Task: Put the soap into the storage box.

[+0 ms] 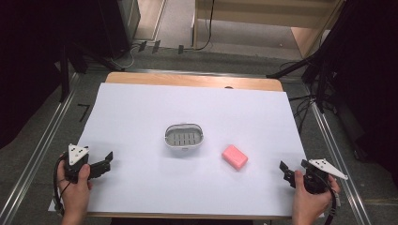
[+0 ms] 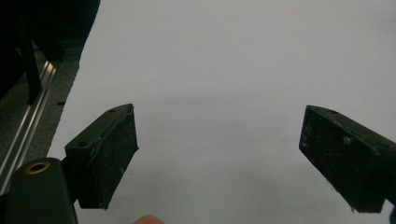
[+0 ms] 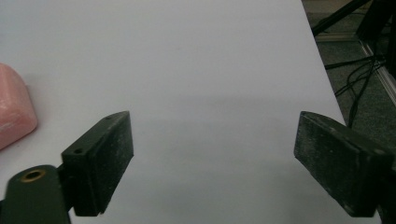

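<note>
High view: a person holds the left gripper (image 1: 105,161) and the right gripper (image 1: 292,171) over the near corners of a white sheet (image 1: 141,108) on a wooden table (image 1: 141,78), both spread wide and empty. A pink soap bar (image 1: 234,157) lies near a slotted white soap dish (image 1: 185,136) at centre. No lettering is legible.

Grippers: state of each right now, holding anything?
Left gripper: open, fingers wide apart, nothing between them.
Right gripper: open, empty; the pink soap lies off to its side, untouched.
</note>
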### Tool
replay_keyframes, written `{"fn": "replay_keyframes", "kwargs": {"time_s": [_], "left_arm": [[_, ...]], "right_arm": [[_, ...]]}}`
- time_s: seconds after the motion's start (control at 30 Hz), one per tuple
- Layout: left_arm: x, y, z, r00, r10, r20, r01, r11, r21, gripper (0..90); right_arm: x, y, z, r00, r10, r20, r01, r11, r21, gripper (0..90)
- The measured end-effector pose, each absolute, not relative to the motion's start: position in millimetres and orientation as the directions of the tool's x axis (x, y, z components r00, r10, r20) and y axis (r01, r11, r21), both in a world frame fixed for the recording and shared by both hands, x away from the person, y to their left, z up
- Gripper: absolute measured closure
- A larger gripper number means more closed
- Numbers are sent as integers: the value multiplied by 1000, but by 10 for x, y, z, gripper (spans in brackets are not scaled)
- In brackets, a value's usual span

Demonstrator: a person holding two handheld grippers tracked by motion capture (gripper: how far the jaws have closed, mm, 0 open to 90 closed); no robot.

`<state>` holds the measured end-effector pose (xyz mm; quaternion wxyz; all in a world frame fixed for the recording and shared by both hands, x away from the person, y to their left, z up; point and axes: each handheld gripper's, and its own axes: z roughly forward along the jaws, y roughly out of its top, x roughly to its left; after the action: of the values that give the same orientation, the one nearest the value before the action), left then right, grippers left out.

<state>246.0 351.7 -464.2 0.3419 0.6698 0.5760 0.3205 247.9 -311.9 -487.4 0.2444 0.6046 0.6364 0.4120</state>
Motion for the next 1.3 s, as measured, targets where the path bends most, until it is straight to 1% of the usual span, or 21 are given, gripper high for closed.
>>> {"fn": "replay_keyframes", "kwargs": {"time_s": [0.2,0.23,0.27,0.33,0.37,0.47,0.5,0.57,0.6,0.63,0.7,0.73,0.77,0.8,0.93,1.03,1.07,1.3], "left_arm": [[2469,3516,-4644,125,991,38,560,-102,822,121],[2468,3517,-4643,129,991,35,559,-102,823,121],[2468,3519,-4643,128,991,33,559,-99,823,121],[2466,3522,-4643,128,991,29,557,-96,825,121],[2462,3523,-4641,128,991,30,556,-97,826,123],[2461,3521,-4642,129,991,32,554,-99,827,125],[2466,3520,-4644,129,991,33,555,-100,826,125],[2470,3520,-4643,132,991,32,562,-101,821,126],[2470,3520,-4643,132,991,32,562,-101,821,126],[2471,3521,-4642,131,991,33,564,-102,819,126],[2472,3522,-4642,129,991,32,565,-101,819,126],[2475,3518,-4644,131,991,31,565,-101,819,126],[2475,3518,-4644,131,991,31,565,-101,819,126],[2477,3515,-4644,132,991,35,567,-105,817,127],[2480,3520,-4644,131,991,30,571,-100,815,131],[2482,3521,-4645,132,991,27,571,-98,815,131],[2482,3521,-4645,131,991,27,571,-98,815,131],[2481,3517,-4647,131,991,32,568,-101,817,133]], "right_arm": [[2490,-3077,-4860,-188,967,172,609,-22,793,141],[2504,-3052,-4855,-214,964,156,628,13,778,139],[2537,-2987,-4826,-272,955,117,664,98,741,134],[2542,-2969,-4818,-282,953,110,669,113,734,133],[2560,-2911,-4774,-334,938,92,688,175,705,126],[2584,-2873,-4746,-373,923,98,703,212,679,100],[2613,-2816,-4709,-408,909,84,717,262,646,91],[2649,-2772,-4687,-438,896,74,727,305,615,77],[2649,-2772,-4687,-438,896,74,727,305,615,77],[2688,-2727,-4672,-460,885,67,738,339,583,68],[2709,-2707,-4663,-472,880,64,741,356,569,65],[2754,-2663,-4650,-495,867,59,745,389,542,57],[2754,-2663,-4650,-495,867,59,745,389,542,57],[2794,-2612,-4628,-520,852,58,746,420,517,48],[2873,-2505,-4575,-549,835,39,753,473,458,0],[2908,-2470,-4556,-559,828,36,754,489,439,0],[2952,-2429,-4536,-571,820,35,754,507,417,0],[3047,-2318,-4482,-592,805,42,750,530,396,0]]}}
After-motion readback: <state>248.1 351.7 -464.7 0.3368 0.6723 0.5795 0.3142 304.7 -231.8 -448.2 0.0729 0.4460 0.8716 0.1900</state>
